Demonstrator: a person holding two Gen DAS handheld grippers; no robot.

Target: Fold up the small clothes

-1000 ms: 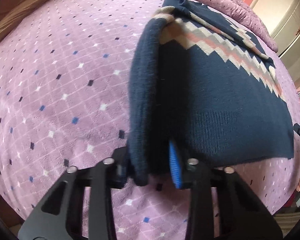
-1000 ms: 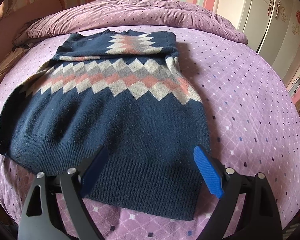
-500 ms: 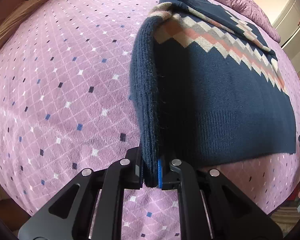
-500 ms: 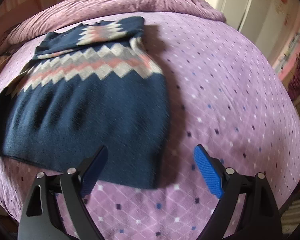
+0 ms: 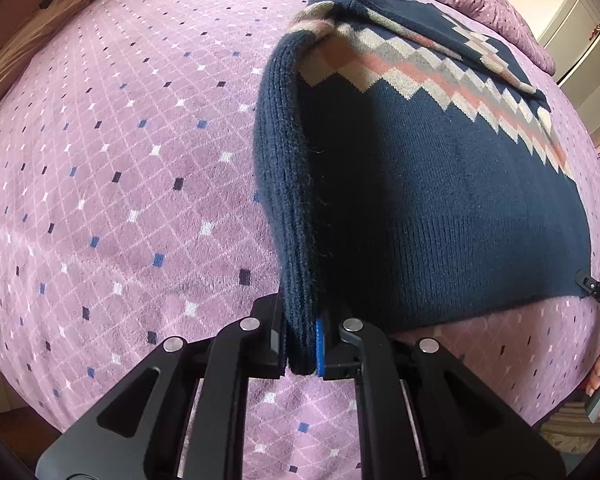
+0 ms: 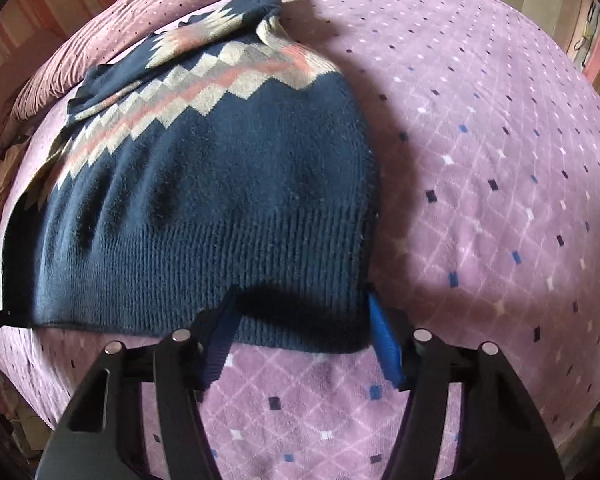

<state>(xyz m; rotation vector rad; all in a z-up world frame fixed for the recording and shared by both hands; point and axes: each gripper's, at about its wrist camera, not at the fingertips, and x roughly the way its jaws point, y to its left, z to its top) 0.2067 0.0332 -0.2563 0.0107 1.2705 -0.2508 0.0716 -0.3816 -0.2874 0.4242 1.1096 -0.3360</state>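
**Both tongs at the hem corners of a sweater on a bed**

The left tongs (image 5: pixel 302 354) sit at six o'clock in the left wrist view, jaws fully pinched on the lower corner of a navy knitted sweater with a cream, pink and grey zigzag band (image 5: pixel 440 184). That side edge rises from the jaws toward twelve o'clock as a raised ridge of knit.

The right tongs (image 6: pixel 300 340) sit at six o'clock in the right wrist view. Their jaws are about half open and closing, with the opposite ribbed hem corner between the blue pads (image 6: pixel 384 340), which do not yet press it.

Beyond the tongs, the sweater lies mostly flat on the bed's purple fleece blanket with small diamond dots (image 6: pixel 500 160). Its collar points toward eleven o'clock in the right view. A rumpled mauve quilt (image 6: pixel 100 52) lies past it at eleven o'clock.

Risks, as a judgement: the right jaws may close on only one layer of knit, or pinch the blanket too, dragging it along. If the two corners lift unevenly, the fold would likely come out skewed. The loose knit could also slip from a shallow grip.
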